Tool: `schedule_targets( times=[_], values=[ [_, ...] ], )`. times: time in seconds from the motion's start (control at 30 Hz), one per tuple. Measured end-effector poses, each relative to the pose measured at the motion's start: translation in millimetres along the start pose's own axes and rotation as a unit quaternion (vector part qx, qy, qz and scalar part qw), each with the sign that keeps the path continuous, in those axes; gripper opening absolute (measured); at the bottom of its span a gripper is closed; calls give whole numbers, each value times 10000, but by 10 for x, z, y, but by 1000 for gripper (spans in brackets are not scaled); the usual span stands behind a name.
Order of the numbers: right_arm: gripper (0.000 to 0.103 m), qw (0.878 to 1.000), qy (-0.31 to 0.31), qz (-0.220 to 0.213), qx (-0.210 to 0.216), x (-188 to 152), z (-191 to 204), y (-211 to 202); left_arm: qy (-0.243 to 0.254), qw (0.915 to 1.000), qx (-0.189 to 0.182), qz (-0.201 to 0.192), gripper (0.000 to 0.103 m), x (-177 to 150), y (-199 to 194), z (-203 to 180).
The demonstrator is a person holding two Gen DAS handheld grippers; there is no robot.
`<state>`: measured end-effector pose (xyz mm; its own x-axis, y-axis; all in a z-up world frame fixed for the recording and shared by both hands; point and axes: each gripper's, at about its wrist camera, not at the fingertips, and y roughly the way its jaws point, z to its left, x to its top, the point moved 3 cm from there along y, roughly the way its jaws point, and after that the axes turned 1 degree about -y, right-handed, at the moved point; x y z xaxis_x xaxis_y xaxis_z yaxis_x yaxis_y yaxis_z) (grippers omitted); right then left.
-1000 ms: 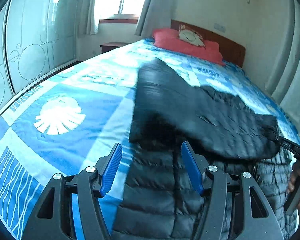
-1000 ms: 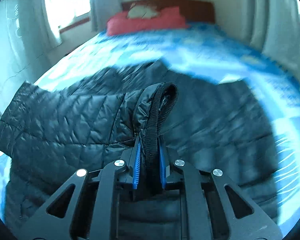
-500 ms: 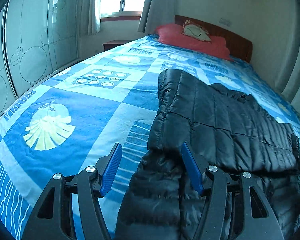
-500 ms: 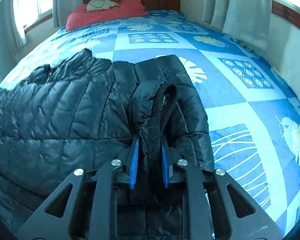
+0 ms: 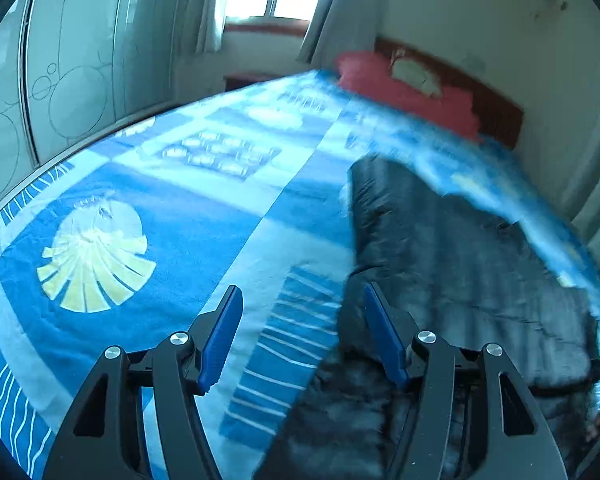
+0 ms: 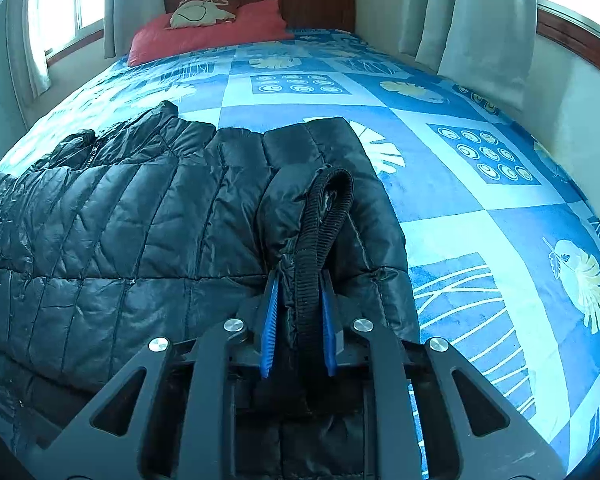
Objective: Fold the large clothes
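Right now we are midway through a fold on the black puffer jacket (image 6: pixel 140 220), which lies spread across the blue patterned bedspread (image 6: pixel 480 208) near the foot of the bed, with its far part already doubled over onto the body. Our right gripper (image 6: pixel 298 320) is clamped narrowly on the ribbed black cuff (image 6: pixel 328 208) of the sleeve, which loops up just ahead of the blue pads, so the sleeve is in hand and resting on top of the quilted panel. Our left gripper (image 5: pixel 304 336) stands roughly half open with nothing between its pads; it hangs over the jacket's near left edge, one pad above bare bedspread and the other above dark fabric. We judge the step to be laying the sleeve flat across the body. Next we should let the cuff go where it lies, then bring the left jaws down onto that near edge to take the following fold.
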<state>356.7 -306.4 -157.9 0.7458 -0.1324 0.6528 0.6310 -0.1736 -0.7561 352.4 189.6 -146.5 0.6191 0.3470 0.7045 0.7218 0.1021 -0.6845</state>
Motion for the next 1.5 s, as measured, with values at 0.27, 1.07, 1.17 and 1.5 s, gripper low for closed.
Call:
schedule_targets(
  times=[0.27,1.07,1.17,1.5],
  values=[
    [21,9999,-93,-7,-57,-15,22,31,7,9976,344,595,62,-118,391,139],
    [50,9972,-409,229,578,-59,530,45,664,9939,-121,869,65,-135,533,-347],
    [50,9972,-355,167,632,-24,500,-40,974,9925,-38,737,64,-92,349,-398],
    [56,9969,-136,-240,743,497,587,-100,774,9955,-539,99,64,552,149,-607]
  ],
)
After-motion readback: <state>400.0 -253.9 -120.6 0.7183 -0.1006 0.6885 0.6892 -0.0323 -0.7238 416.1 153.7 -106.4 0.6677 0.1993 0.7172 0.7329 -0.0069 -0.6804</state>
